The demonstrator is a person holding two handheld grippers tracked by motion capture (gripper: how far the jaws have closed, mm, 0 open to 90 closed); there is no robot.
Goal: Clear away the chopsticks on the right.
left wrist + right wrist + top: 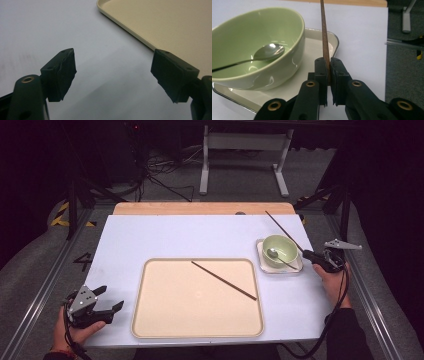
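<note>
My right gripper is shut on a brown chopstick, which runs away from the jaws toward the table's far edge. In the high view that chopstick slants up-left from the right gripper, passing beside a green bowl. A second chopstick lies diagonally on the beige tray. The green bowl holds a metal spoon and sits on a small white dish. At the near left corner of the table, my left gripper stands open over bare tabletop, its jaws wide apart with nothing between.
The beige tray's corner lies just beyond the left jaws. The white table surface has a wooden strip along its far edge. Metal rails run along both sides, and a frame with cables stands on the floor behind.
</note>
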